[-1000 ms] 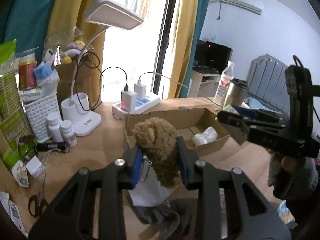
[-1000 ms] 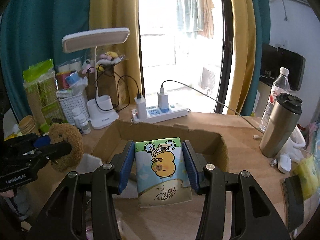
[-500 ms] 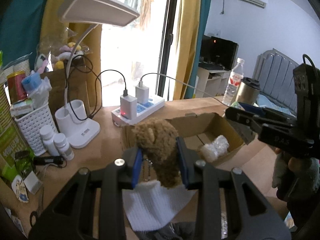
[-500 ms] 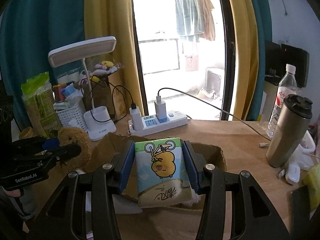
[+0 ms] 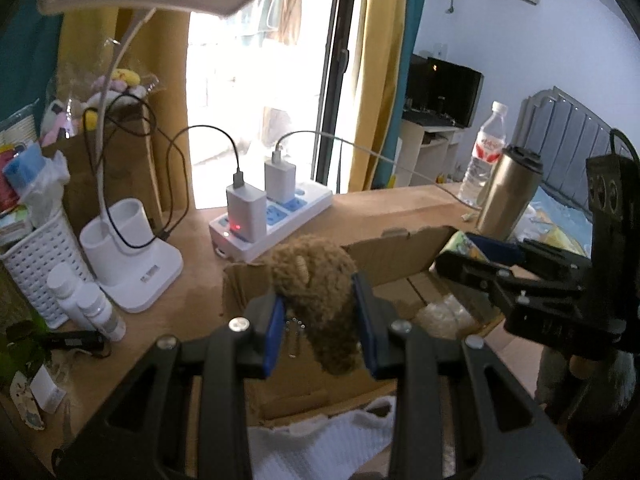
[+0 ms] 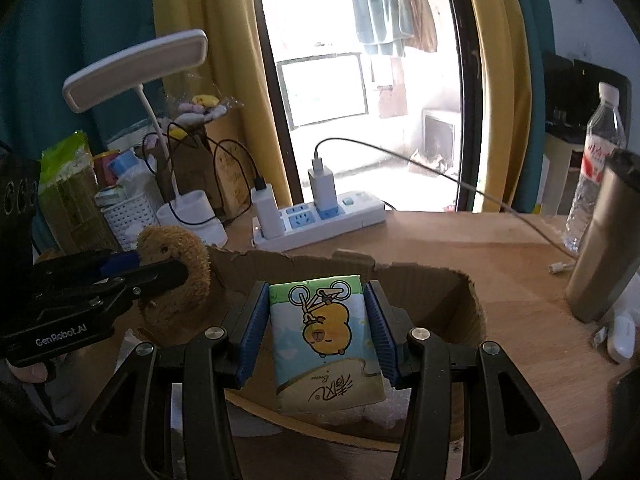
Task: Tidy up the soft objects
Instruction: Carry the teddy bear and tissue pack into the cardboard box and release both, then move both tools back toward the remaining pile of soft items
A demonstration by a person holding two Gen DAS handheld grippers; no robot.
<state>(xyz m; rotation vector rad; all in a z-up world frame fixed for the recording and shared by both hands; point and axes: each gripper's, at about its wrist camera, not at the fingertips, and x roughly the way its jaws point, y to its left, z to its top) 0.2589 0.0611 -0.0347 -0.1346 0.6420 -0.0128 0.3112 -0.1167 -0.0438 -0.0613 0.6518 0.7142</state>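
2 wrist fisheyes, close, angled down – both face the cardboard box [image 5: 400, 248], windowward

plush toy [image 5: 316, 292]: shaggy brown | tissue pack [image 6: 326, 340]: pale blue and green, orange cartoon animal on a bicycle | gripper pads [image 6: 252, 332]: blue, on black fingers | cardboard box [image 6: 440, 296]: tan | power strip [image 6: 320, 220]: white, blue sockets | curtains [image 6: 192, 20]: yellow and teal

The brown plush toy [image 5: 316, 300] and the tissue pack [image 6: 326, 340] have been carried forward and are now held over the cardboard box [image 6: 460, 300], nearer the power strip [image 6: 320, 220].
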